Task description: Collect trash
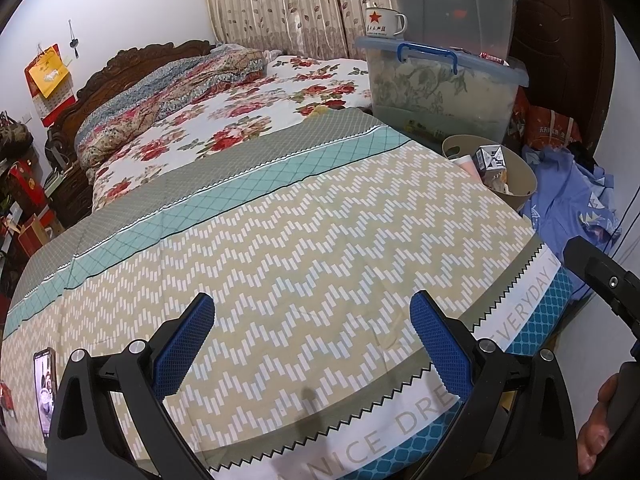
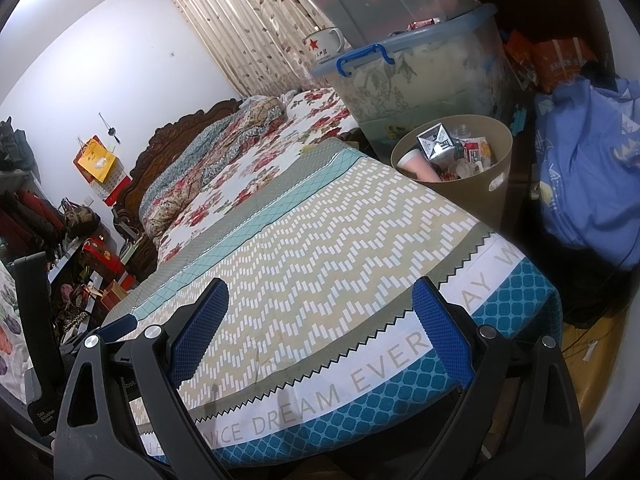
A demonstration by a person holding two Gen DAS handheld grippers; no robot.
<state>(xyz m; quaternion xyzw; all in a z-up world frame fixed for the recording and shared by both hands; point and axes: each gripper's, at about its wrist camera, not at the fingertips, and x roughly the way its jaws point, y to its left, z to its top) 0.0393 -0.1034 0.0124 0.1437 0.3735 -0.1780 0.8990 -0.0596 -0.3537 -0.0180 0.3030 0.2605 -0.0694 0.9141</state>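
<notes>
A tan round trash bin stands past the far right corner of the bed, holding a black-and-white carton, a pink cup and several wrappers. The same trash bin shows partly behind the bed edge in the left wrist view. My left gripper is open above the zigzag bedspread, nothing between its blue pads. My right gripper is open too, hovering over the bedspread near the foot of the bed. No loose trash shows on the bedspread.
Stacked clear storage boxes with an enamel mug stand behind the bin. Blue clothing is piled at the right. A phone lies on the bed's near left. Folded quilts sit by the headboard; boxes and bags crowd the left wall.
</notes>
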